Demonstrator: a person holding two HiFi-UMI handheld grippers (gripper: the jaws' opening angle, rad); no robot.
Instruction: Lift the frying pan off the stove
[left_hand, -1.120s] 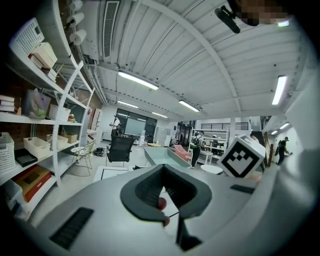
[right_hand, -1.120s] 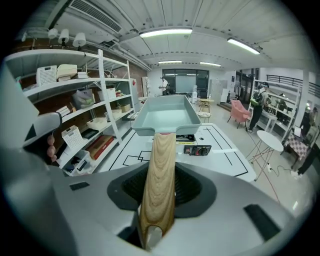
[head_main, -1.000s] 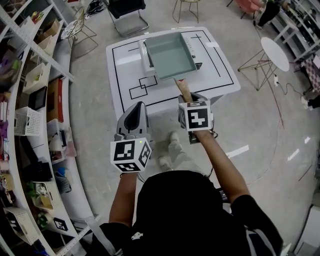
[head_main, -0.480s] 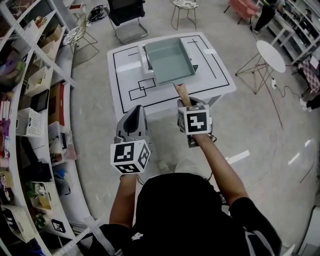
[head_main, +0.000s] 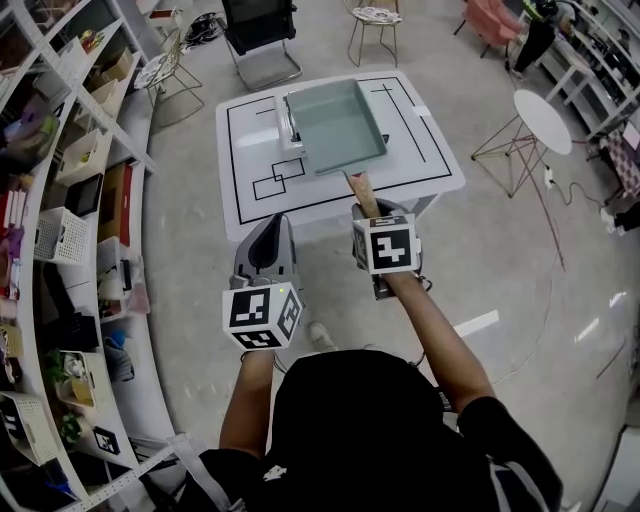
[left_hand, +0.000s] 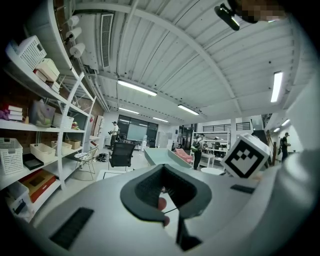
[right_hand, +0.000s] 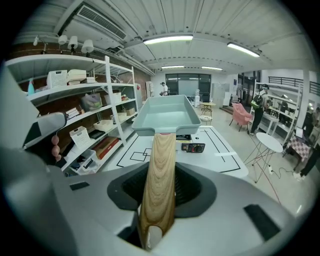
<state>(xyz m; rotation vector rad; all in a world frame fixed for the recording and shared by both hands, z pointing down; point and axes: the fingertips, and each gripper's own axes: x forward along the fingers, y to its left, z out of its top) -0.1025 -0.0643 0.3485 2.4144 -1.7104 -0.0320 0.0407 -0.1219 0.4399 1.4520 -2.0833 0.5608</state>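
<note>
As right gripper (head_main: 372, 212) clamps handle (right_hand: 159, 175), frying pan (head_main: 335, 125) hovers.

Tally: one frying pan (head_main: 335, 125), one stove (head_main: 290, 122), one surface (head_main: 250, 195). Two grippers: left gripper (head_main: 268, 228), right gripper (head_main: 372, 208). One round side table (head_main: 543, 108) at 2 o'clock, one black chair (head_main: 258, 20) at 12 o'clock.

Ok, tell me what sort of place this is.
Most likely a research lab or workshop rather than a kitchen: a white table marked with black outlines, open shelving stacked with baskets and boxes, and a bare industrial ceiling with strip lights.
</note>
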